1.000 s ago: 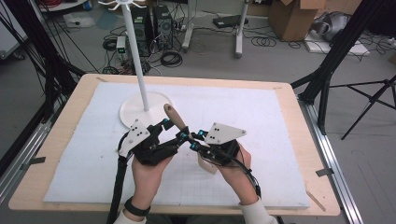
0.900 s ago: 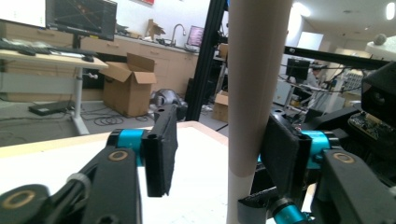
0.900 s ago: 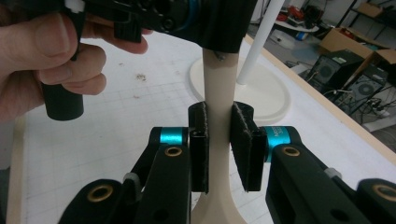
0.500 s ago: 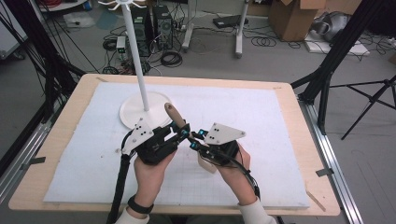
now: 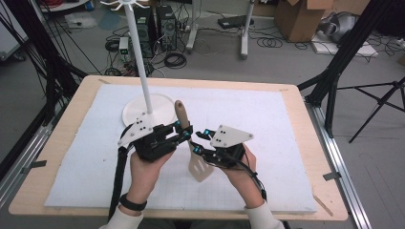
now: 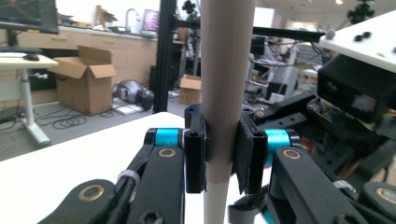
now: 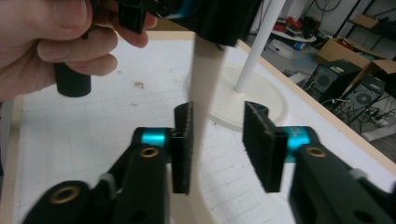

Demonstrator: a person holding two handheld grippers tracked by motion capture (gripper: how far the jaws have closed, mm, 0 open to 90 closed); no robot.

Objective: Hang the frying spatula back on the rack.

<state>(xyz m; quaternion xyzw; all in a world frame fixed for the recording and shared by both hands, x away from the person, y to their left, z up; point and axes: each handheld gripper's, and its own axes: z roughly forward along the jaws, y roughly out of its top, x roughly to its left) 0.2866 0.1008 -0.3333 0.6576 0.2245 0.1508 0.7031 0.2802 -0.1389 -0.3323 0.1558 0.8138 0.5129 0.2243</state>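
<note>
OK, my left gripper is clamped on the spatula handle, w/ blade down. Right gripper jaws apart around it, near the white stand.

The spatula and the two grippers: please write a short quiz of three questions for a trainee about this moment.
1. True or false: the left gripper is shut on the spatula handle.
2. The right gripper is: A open, B shut.
3. What stands behind the spatula on the white mat?

Key:
1. True; both pads press the handle.
2. A; its jaws stand apart around the spatula.
3. A white stand with a round base and a tall pole.
</note>
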